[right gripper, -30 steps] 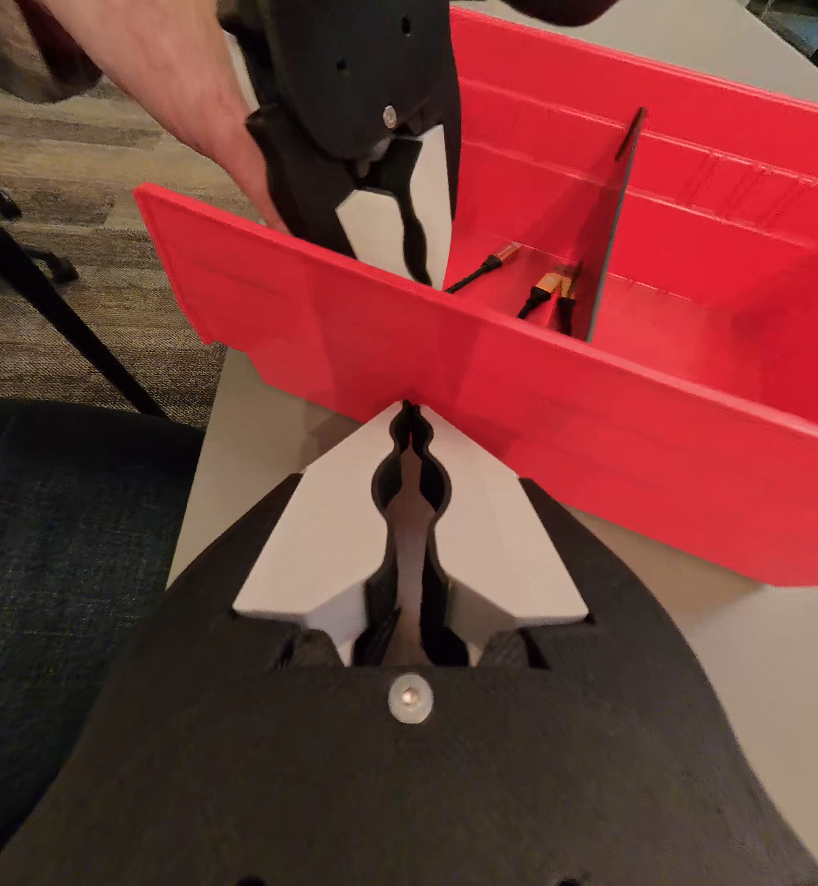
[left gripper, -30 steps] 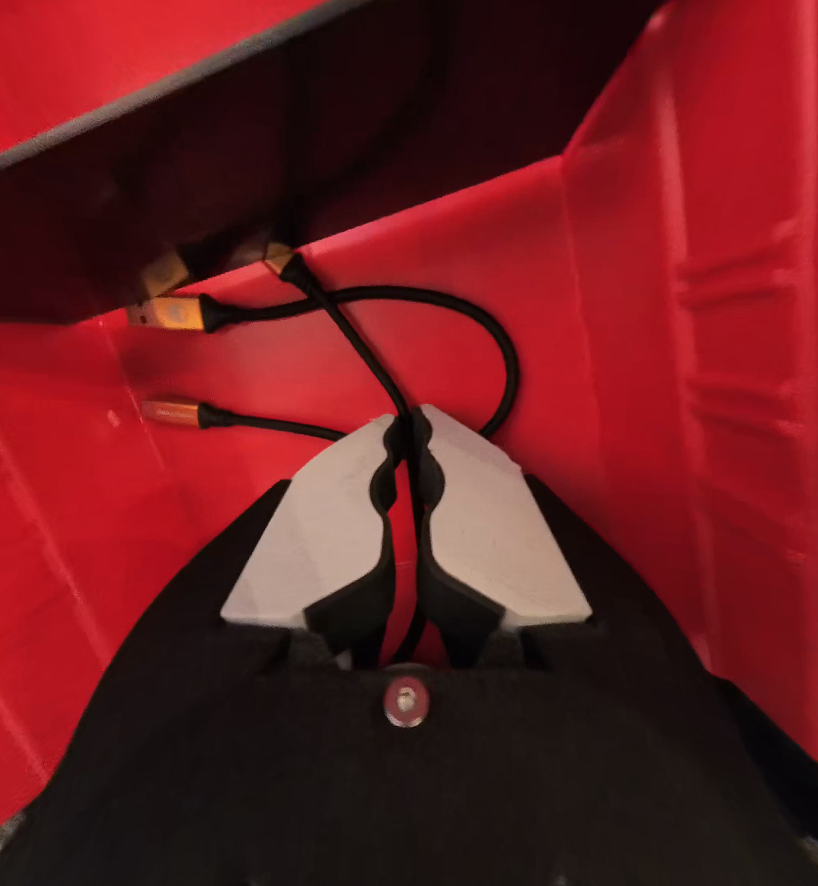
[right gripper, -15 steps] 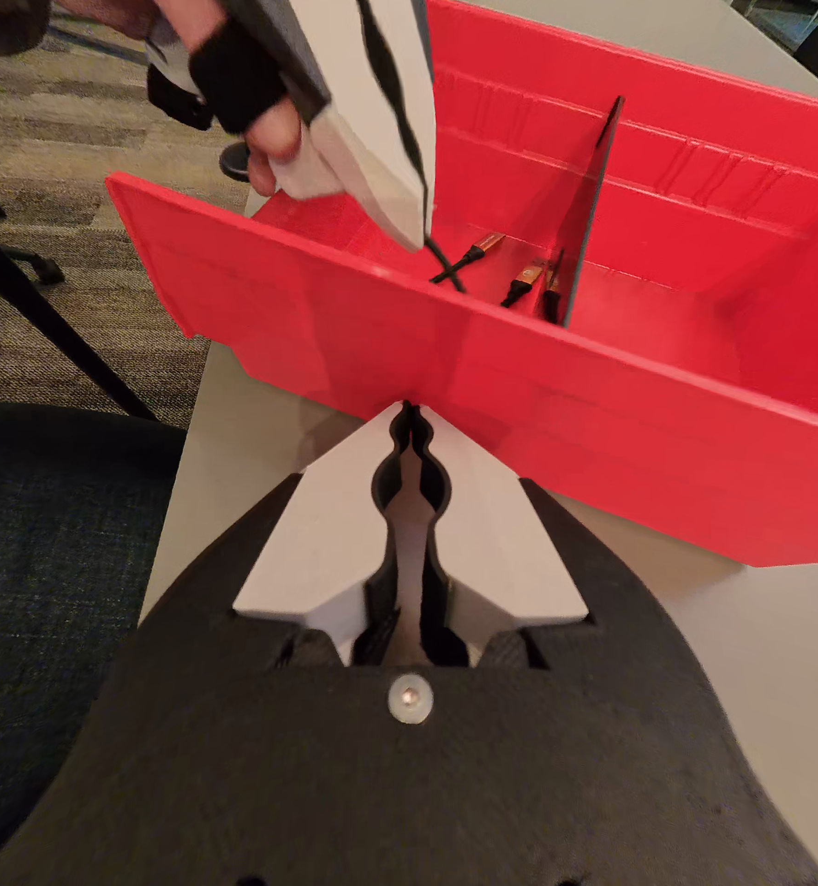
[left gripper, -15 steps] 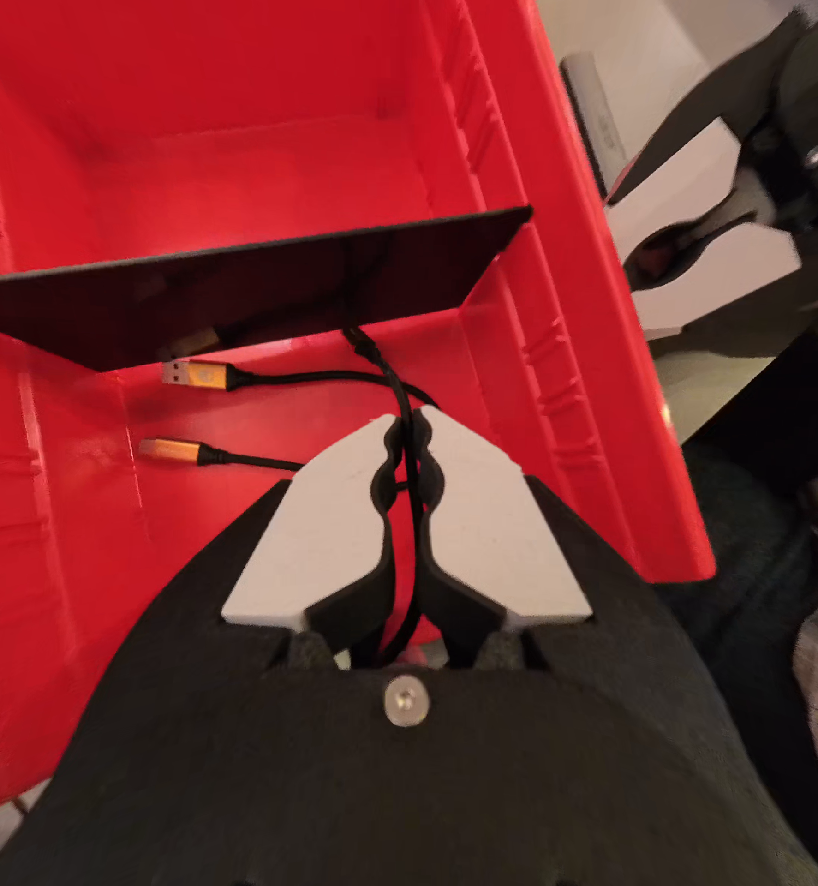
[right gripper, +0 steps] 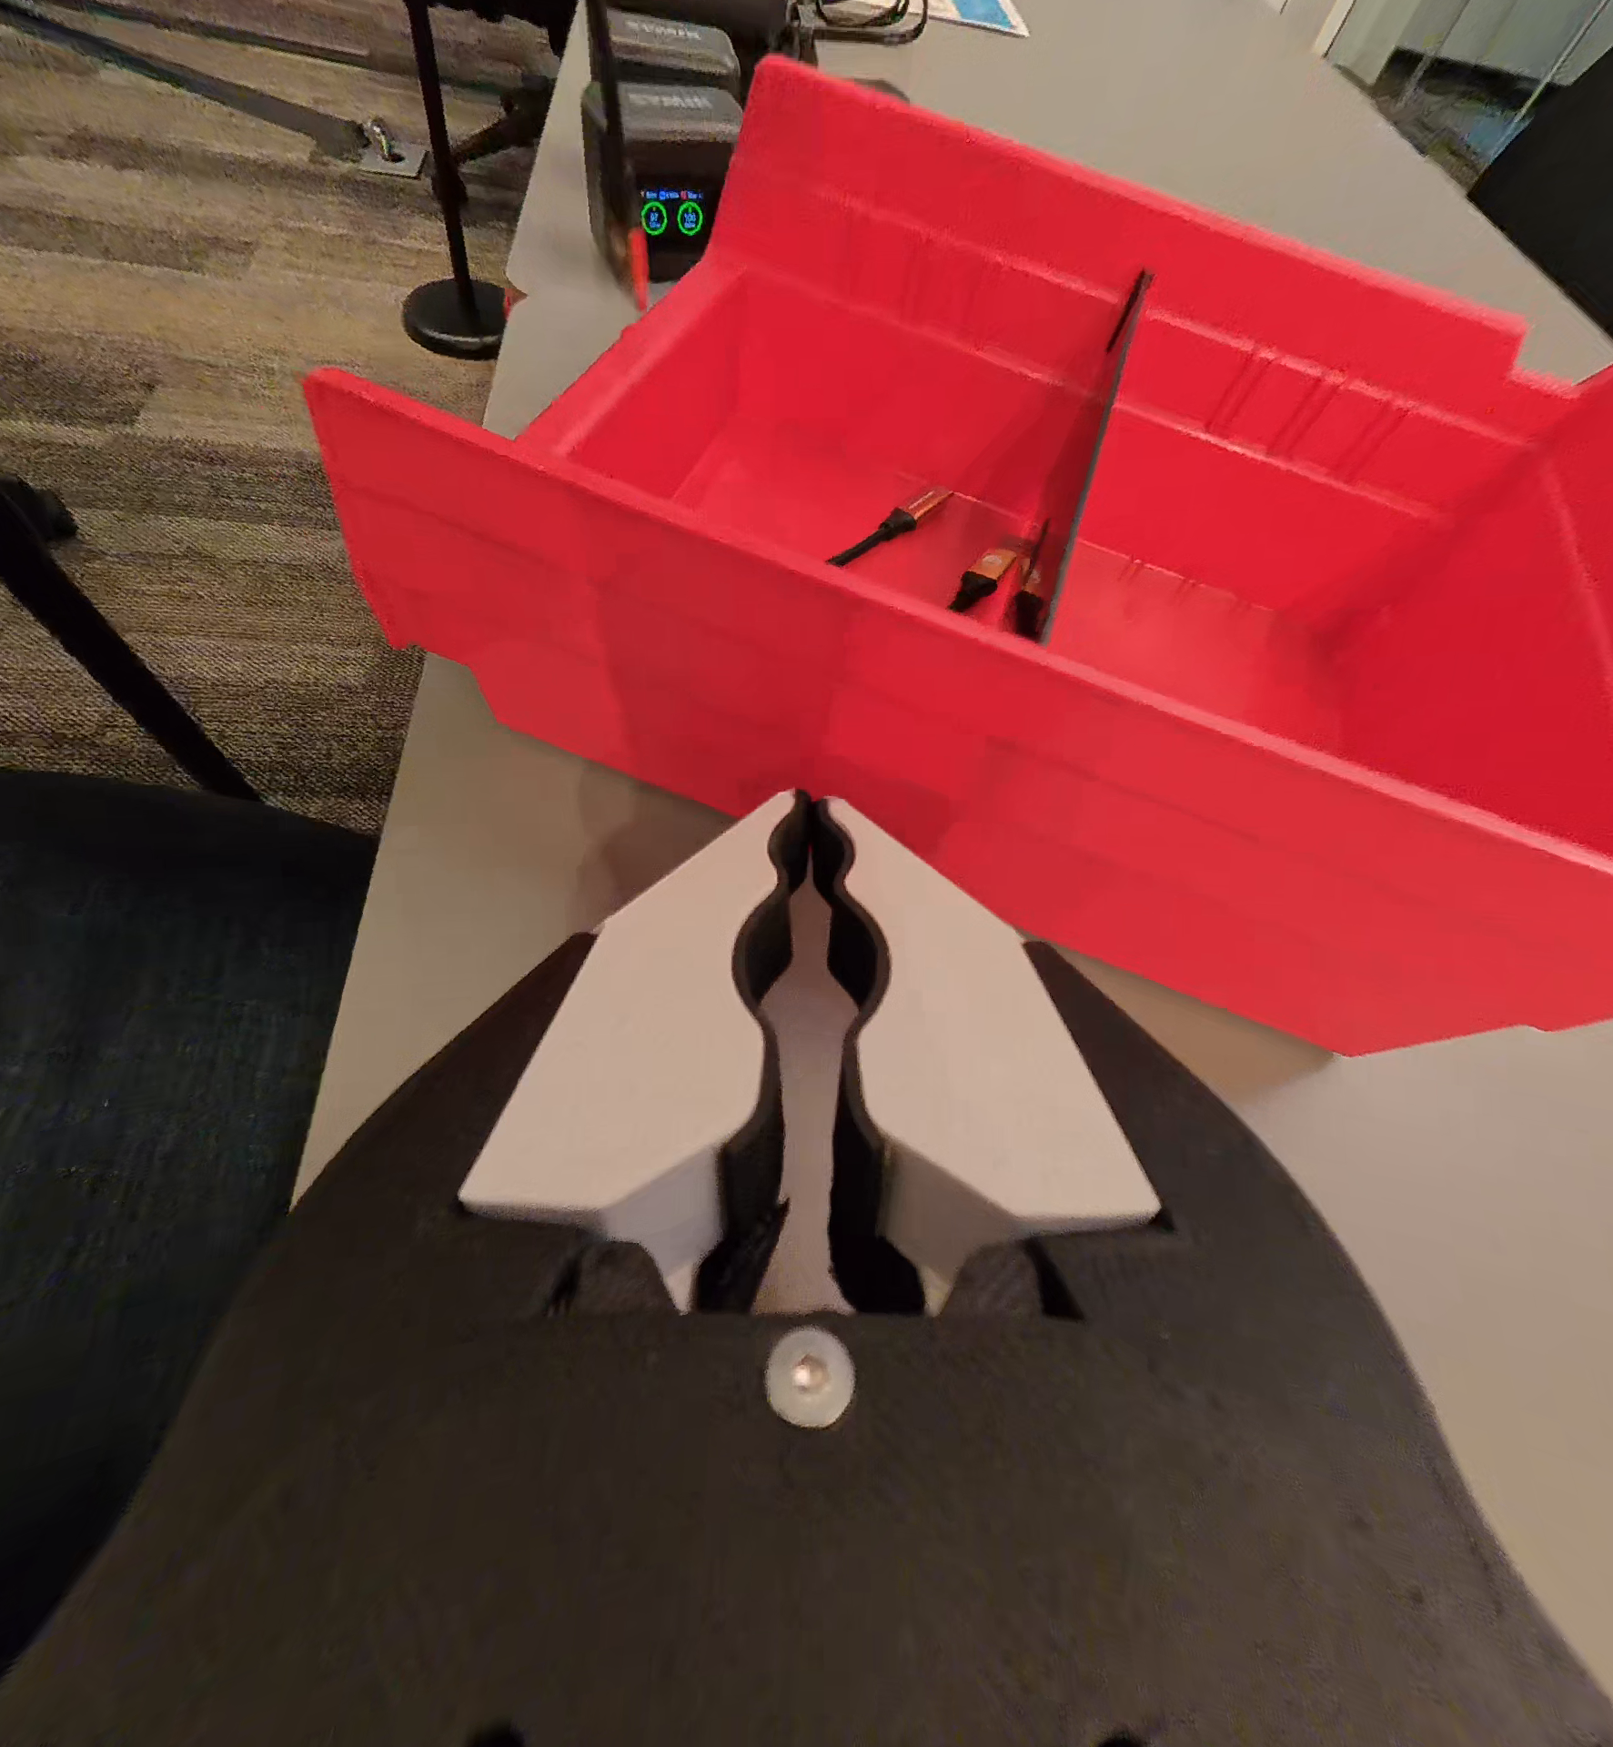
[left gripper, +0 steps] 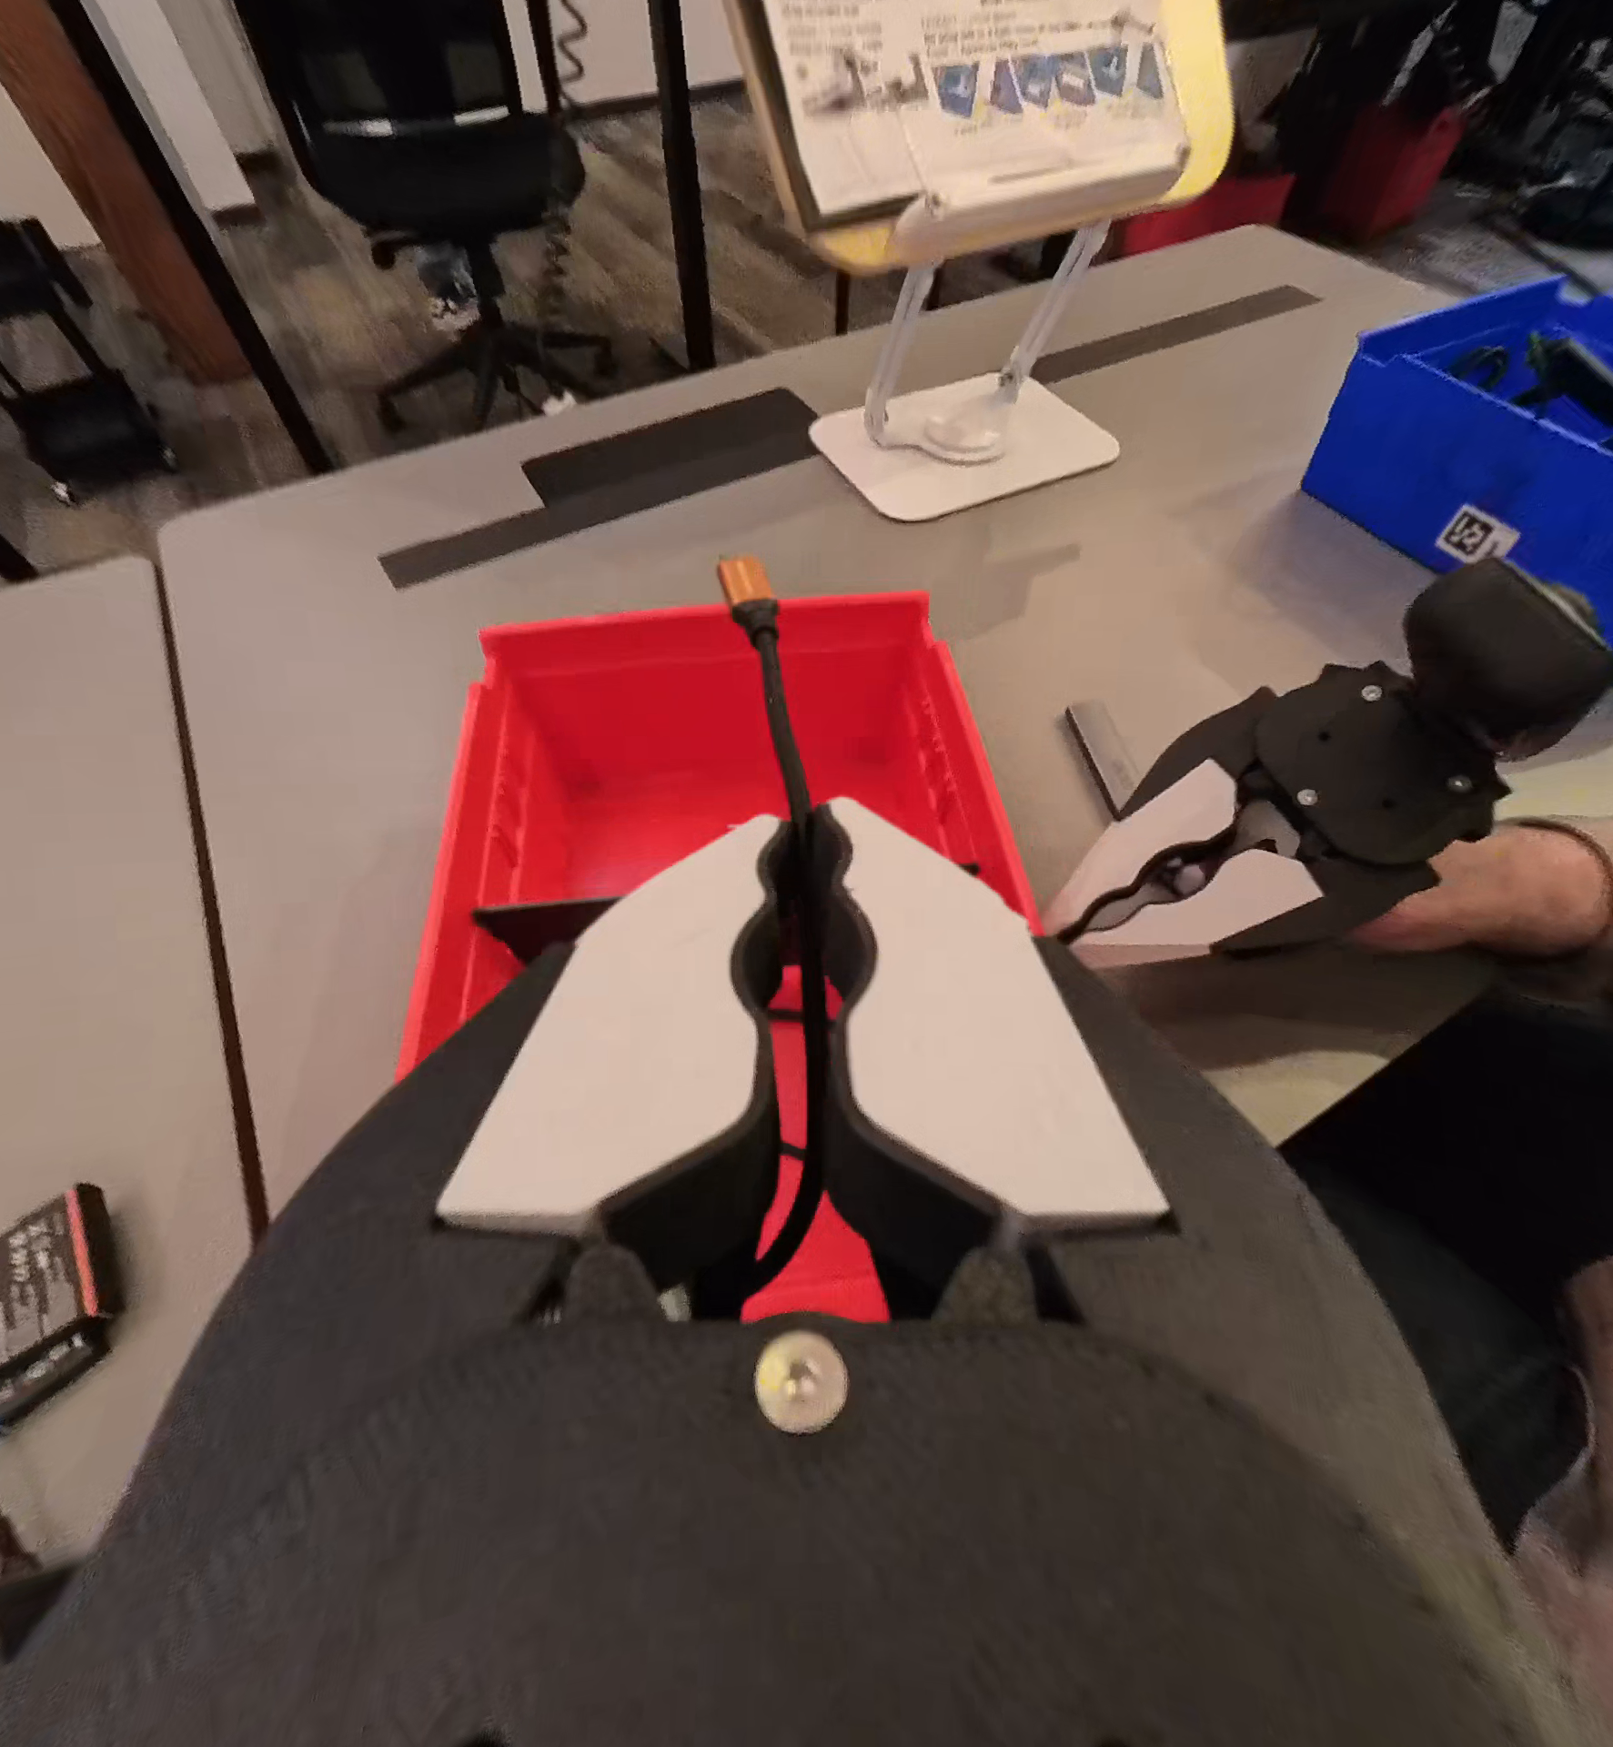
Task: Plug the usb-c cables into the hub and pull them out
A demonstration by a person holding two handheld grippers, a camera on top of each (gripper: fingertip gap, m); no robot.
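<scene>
So it's a grey table with a red bin sitting right in the middle, a white tablet stand behind it and a blue bin off to the far right. Couple of black tape strips run across the far side, and a small grey bar lies just right of the red bin. A second grey table butts up on the left with a black pack on it, and another dark pack with a lit display stands just past the red bin's end.
</scene>
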